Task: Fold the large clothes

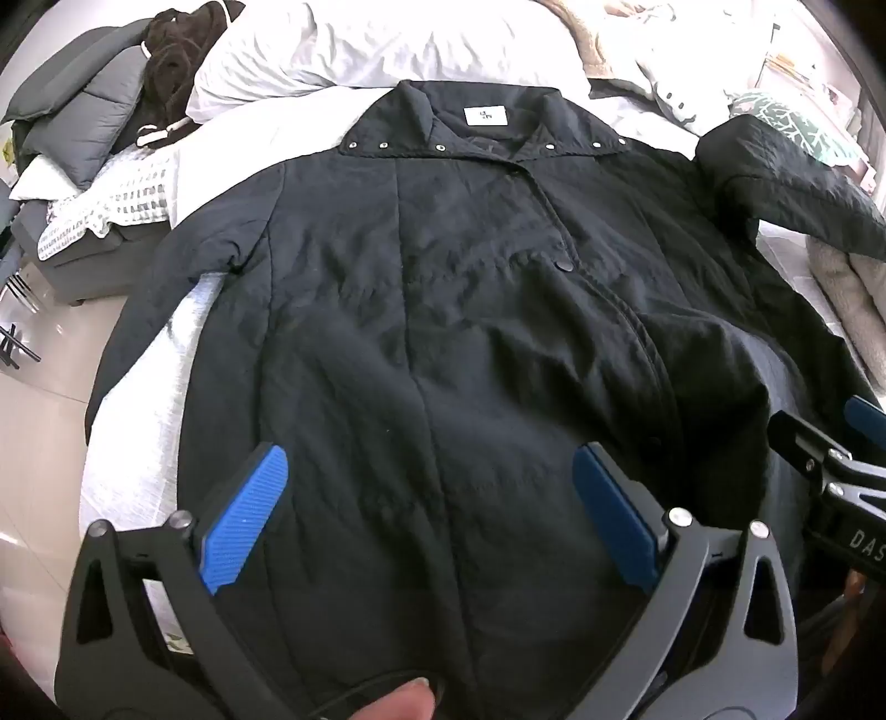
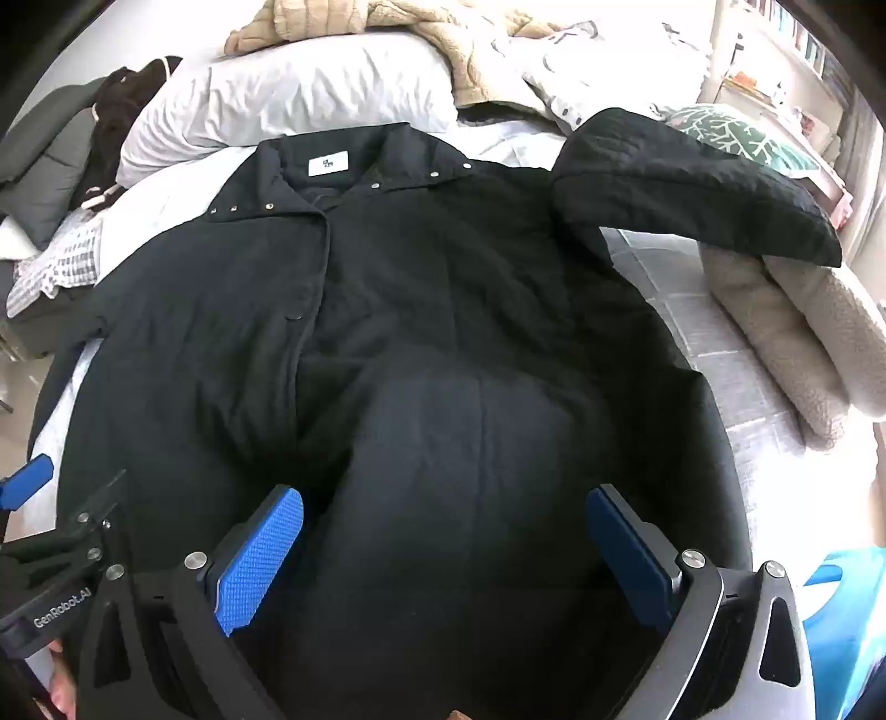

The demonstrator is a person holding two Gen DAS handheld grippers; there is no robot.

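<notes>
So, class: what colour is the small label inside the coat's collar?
White, with a small dark mark. The label shows best in the right wrist view, inside the black coat's collar.

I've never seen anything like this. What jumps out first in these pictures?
A big black coat fills nearly the whole view, spread front-up on a bed, its collar and white label at the far end near a white pillow. In the foreground, the left gripper and right gripper show bright blue jaws, wide open above the coat's lower part. One sleeve sticks out to the right.
</notes>
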